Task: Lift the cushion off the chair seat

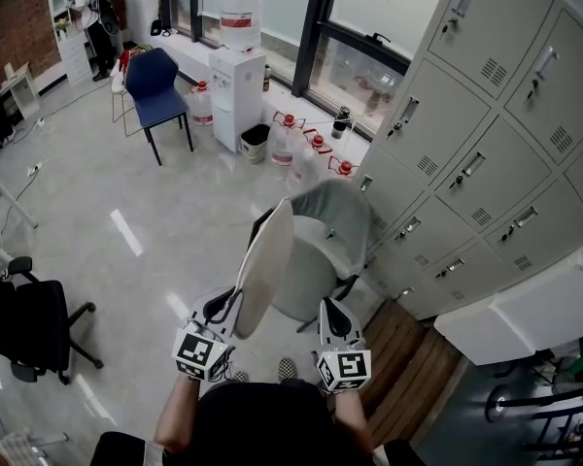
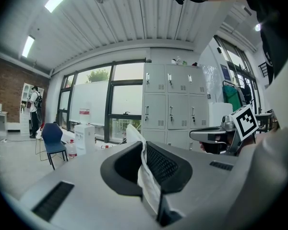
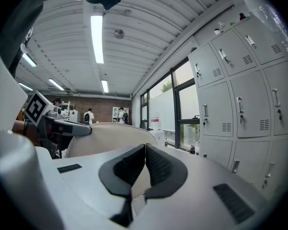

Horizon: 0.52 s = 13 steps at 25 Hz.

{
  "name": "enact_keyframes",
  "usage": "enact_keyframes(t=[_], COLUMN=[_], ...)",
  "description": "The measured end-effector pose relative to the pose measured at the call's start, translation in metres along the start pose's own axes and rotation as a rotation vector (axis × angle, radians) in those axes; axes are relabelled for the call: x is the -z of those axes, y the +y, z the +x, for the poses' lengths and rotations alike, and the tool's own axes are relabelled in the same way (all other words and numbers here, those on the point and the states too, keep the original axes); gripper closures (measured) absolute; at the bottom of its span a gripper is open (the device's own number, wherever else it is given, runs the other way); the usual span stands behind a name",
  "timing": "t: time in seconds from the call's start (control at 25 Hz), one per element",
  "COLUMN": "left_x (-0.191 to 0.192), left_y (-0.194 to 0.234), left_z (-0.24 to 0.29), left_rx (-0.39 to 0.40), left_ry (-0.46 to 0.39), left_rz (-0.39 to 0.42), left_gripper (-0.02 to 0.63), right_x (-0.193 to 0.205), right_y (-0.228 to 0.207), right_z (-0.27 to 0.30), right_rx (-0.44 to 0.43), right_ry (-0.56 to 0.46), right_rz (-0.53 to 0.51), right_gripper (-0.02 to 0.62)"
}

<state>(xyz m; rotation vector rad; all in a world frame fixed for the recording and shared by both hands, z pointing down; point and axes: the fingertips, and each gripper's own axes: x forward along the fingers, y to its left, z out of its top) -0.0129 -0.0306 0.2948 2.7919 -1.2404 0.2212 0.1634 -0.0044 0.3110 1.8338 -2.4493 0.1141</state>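
Observation:
The cream cushion (image 1: 265, 265) stands on edge in the air, above and in front of the pale grey-green tub chair (image 1: 340, 223). My left gripper (image 1: 225, 309) is shut on the cushion's lower edge. In the left gripper view white fabric (image 2: 145, 174) is pinched between the dark pads of the left gripper (image 2: 143, 150). My right gripper (image 1: 330, 311) is to the right of the cushion, apart from it, over the chair's front. In the right gripper view the right gripper (image 3: 145, 150) is shut with its pads together, and the cushion (image 3: 105, 138) rises behind it at the left.
Grey lockers (image 1: 486, 144) line the wall right of the chair. A water dispenser (image 1: 238, 95), water bottles (image 1: 291, 139) and a blue chair (image 1: 160, 85) stand by the windows. A black office chair (image 1: 29, 323) is at the left. A person (image 1: 97, 13) stands far back.

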Motion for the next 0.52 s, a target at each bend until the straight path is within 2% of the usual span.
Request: enact_keyframes(t=[0.52], left_x=[0.0023], left_y=[-0.0024], left_z=[0.0062], left_rx=[0.004], left_ry=[0.019], left_rz=[0.021], left_gripper=[0.568], right_x=[0.0002], right_y=[-0.0030], right_z=[0.0036], right_rx=[0.001], right_ry=[0.003], right_rz=[0.000], right_gripper=[0.565])
